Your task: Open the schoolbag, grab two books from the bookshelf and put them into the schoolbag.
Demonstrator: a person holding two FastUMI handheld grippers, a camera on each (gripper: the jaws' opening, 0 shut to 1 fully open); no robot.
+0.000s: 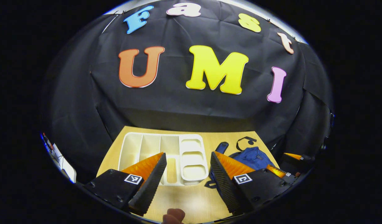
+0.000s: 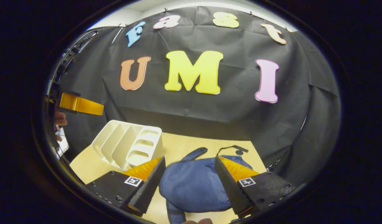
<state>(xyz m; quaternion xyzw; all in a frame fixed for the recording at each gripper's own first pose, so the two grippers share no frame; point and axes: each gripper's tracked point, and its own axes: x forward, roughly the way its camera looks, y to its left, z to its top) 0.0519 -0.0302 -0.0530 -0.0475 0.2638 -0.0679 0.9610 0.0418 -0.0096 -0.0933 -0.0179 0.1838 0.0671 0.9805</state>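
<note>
I am seeing the bag [image 2: 194,186] lying flat on the table [image 2: 184,146], a blue cloth lump with its straps trailing toward the far edge. In the right gripper view it is sitting straight ahead, between my right gripper's [image 2: 189,183] fingers but below them, not touching either one. Those fingers are standing wide apart, holding nothing.

In the left gripper view the bag [image 1: 253,157] is lying to the right, partly hidden behind my right-hand finger. Left of it, just beside it, the white shelf [image 1: 161,157] is resting on its back on the table [image 1: 191,199], its dividers running near to far and its stepped pockets on the right end. I am not making out any books in its slots from here. My left gripper [image 1: 186,180] is hovering over the near end of the shelf, fingers spread apart and empty.

In the right gripper view the shelf [image 2: 128,144] is sitting far left of the bag, and the left gripper [image 2: 80,104] is showing as an orange finger high at the left edge. In the left gripper view the right gripper [image 1: 292,161] is peeking in at the right, past the bag.
</note>
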